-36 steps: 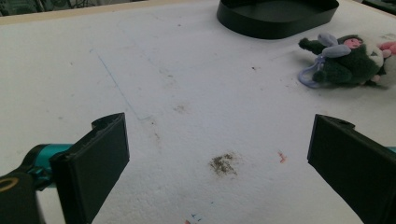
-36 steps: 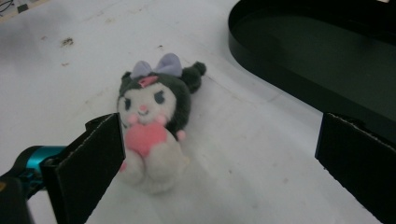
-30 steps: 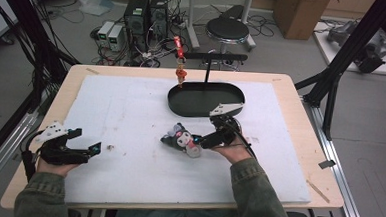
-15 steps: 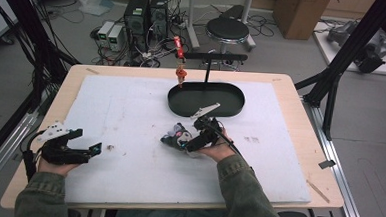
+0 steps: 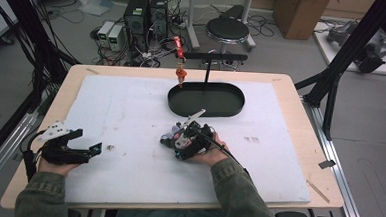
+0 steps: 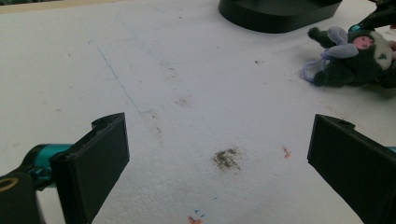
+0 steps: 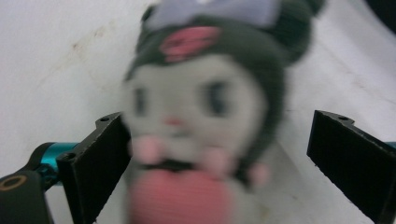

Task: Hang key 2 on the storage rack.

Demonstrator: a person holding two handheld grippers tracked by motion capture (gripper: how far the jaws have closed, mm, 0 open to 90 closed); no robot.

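Closest to the person, the left gripper (image 5: pixel 91 150) sits on the near left of the white mat (image 5: pixel 130 115), jaws spread wide with nothing between them, just a dirty smudge (image 6: pixel 226 158) on the mat in front. A bit further in, near the middle of the mat, the right gripper (image 5: pixel 177 137) is down over the plush toy (image 7: pixel 205 107). Its jaws have just been closing in, and the toy's between them, though there's still a gap on one side, so no real squeeze. The plush is a small dark character doll: pale face, dark hood with ears, pink patch on the forehead, lilac bits, lying on its side. Beyond that is the black oval tray (image 5: pixel 206 109), well apart from the toy, with a red clamp (image 5: pixel 179 62) hanging at its far left edge.
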